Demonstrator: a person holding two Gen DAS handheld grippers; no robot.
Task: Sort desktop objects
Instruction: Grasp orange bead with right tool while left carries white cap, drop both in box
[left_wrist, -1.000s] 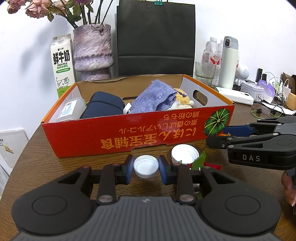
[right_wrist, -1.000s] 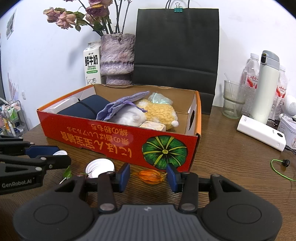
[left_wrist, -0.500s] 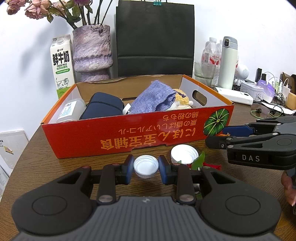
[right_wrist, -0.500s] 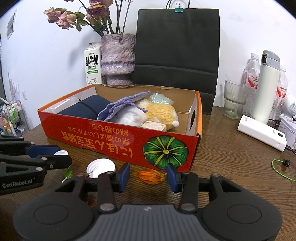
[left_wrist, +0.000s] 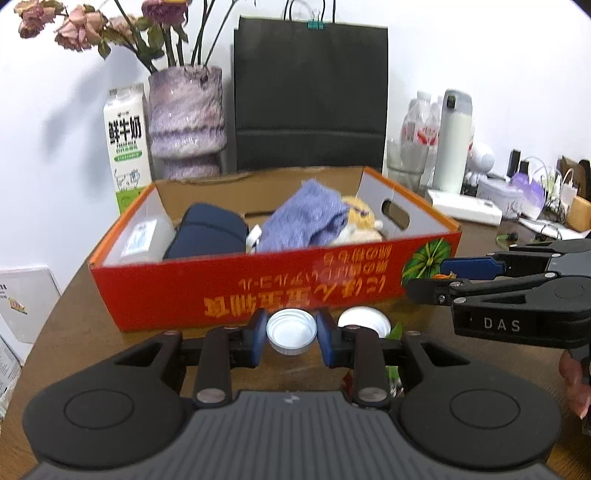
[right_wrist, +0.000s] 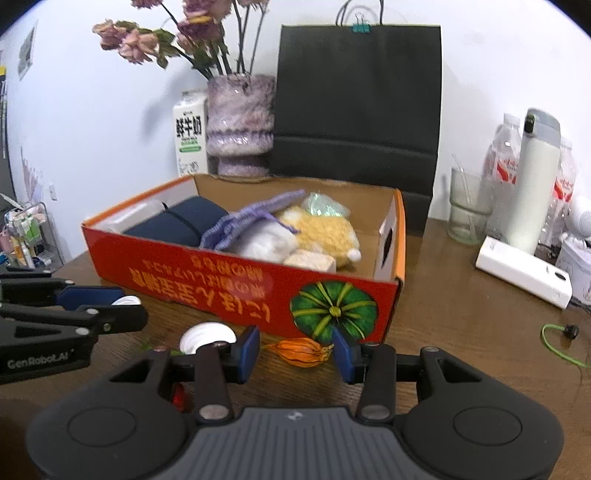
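Observation:
My left gripper (left_wrist: 291, 335) is shut on a small white bottle cap (left_wrist: 291, 331) and holds it just in front of the red cardboard box (left_wrist: 258, 291). A second white lid (left_wrist: 364, 322) lies on the table to its right. My right gripper (right_wrist: 295, 352) is open around an orange dried lantern fruit (right_wrist: 301, 352) lying by the box's front corner (right_wrist: 334, 308). The box holds a navy pouch (left_wrist: 207, 234), a purple knit bag (left_wrist: 303, 218) and a yellow plush toy (right_wrist: 321, 230).
Behind the box stand a milk carton (left_wrist: 127, 147), a purple vase (left_wrist: 186, 118) and a black paper bag (left_wrist: 310, 99). At the right are a glass (right_wrist: 467, 210), a white thermos (right_wrist: 533, 181), water bottles, a white power bank (right_wrist: 524, 271) and a green cable (right_wrist: 557, 339).
Both grippers have risen a little and tilted, so the box looks lower in view. The left gripper still holds the cap. The right jaws stay open around the fruit.

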